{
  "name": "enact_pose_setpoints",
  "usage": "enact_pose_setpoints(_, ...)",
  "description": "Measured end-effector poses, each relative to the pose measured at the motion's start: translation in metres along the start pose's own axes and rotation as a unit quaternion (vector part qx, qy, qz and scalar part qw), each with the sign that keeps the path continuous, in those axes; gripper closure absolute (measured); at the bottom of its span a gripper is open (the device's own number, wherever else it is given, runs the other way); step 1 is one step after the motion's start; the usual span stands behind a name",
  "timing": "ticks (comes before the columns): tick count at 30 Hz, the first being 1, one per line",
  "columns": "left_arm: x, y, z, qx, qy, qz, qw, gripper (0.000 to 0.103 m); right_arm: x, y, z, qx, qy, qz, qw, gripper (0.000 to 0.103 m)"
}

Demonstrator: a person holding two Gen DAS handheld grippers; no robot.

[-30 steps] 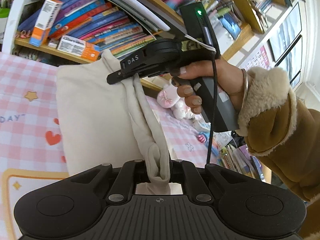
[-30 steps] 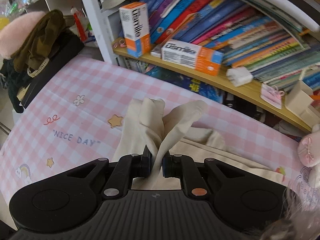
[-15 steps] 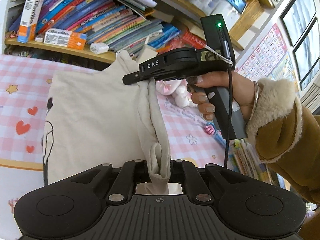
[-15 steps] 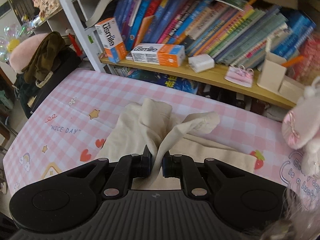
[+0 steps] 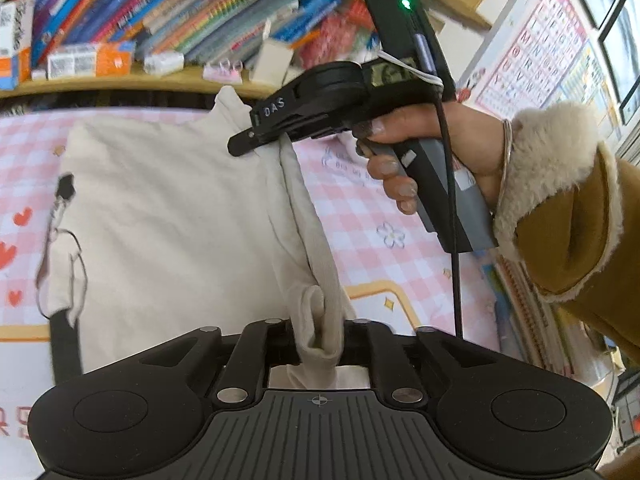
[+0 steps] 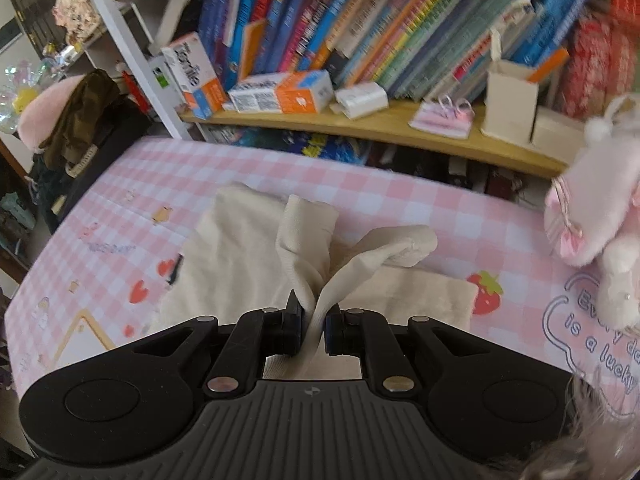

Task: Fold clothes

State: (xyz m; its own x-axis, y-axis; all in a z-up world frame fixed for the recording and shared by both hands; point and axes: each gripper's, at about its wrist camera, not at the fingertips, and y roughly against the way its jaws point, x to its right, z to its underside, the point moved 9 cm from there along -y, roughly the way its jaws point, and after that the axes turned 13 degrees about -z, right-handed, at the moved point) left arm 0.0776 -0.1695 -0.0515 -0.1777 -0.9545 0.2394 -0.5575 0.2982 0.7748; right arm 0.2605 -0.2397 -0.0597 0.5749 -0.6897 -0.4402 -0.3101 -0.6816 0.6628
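Note:
A cream garment (image 5: 168,216) with a dark cartoon print at its left hangs over the pink checked tabletop (image 5: 360,216). My left gripper (image 5: 318,336) is shut on a bunched edge of it at the near end. My right gripper (image 5: 256,142), seen in the left wrist view, is shut on the far edge and holds it up. In the right wrist view the right gripper (image 6: 312,320) pinches a fold of the cream garment (image 6: 248,256), which spreads below over the tabletop (image 6: 400,204).
A wooden bookshelf (image 6: 380,124) with books and boxes runs along the table's far edge. A pink plush toy (image 6: 600,216) sits at the right. Dark clothes (image 6: 80,120) hang at the left. A wall chart (image 5: 536,52) is at the right.
Both grippers have carried the garment across the table and lower, so more of it now lies spread over the tabletop. Both stay shut on the fabric.

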Motion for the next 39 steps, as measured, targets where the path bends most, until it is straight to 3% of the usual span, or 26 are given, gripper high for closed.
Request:
enact_pose_setpoints(1,0.006,-0.003,0.003,-0.013,0.003,0.016,0.9998,0.07,0.008,-0.004,0.004,-0.004,-0.009,0.007,1.0,0.091)
enact_pose_setpoints(4,0.029,0.001,0.012,-0.038,-0.002,0.091,0.9951,0.068,0.031,-0.008,0.019,-0.008,-0.052,0.036,0.998,0.066)
enact_pose_setpoints(7,0.026,0.015,0.019,-0.03,0.002,0.106,0.9939,0.067,0.038,0.0,0.038,0.0,-0.079,0.035,0.996,0.065)
enact_pose_setpoints(11,-0.026,0.024,0.023,-0.014,0.068,0.049,0.9964,0.068,0.022,0.03,0.071,0.016,-0.081,0.019,0.996,0.062)
enact_pose_setpoints(14,-0.076,0.029,0.029,-0.001,0.127,-0.012,0.9918,0.068,-0.001,0.053,0.104,0.021,-0.082,-0.003,0.996,0.062)
enact_pose_setpoints(17,-0.101,0.032,0.036,0.007,0.145,-0.051,0.9881,0.068,-0.025,0.073,0.137,0.017,-0.087,-0.028,0.996,0.065)
enact_pose_setpoints(21,-0.105,0.025,0.041,0.016,0.146,-0.065,0.987,0.069,-0.047,0.076,0.17,0.002,-0.1,-0.035,0.994,0.072)
enact_pose_setpoints(23,-0.106,0.017,0.042,0.007,0.148,-0.076,0.986,0.069,-0.052,0.069,0.181,-0.012,-0.092,-0.021,0.995,0.093)
enact_pose_setpoints(24,-0.107,0.012,0.044,0.001,0.149,-0.085,0.9852,0.069,-0.053,0.067,0.184,-0.017,-0.087,-0.01,0.996,0.098)
enact_pose_setpoints(29,-0.113,0.006,0.055,-0.009,0.151,-0.097,0.9837,0.071,-0.067,0.085,0.179,0.02,-0.079,-0.005,0.997,0.098)
enact_pose_setpoints(33,-0.112,0.004,0.055,-0.01,0.143,-0.1,0.9846,0.071,-0.052,0.06,0.205,-0.007,-0.085,0.023,0.996,0.098)
enact_pose_setpoints(39,-0.107,0.016,0.049,-0.003,0.109,-0.139,0.9843,0.068,-0.056,0.057,0.207,-0.012,-0.063,0.035,0.997,0.099)
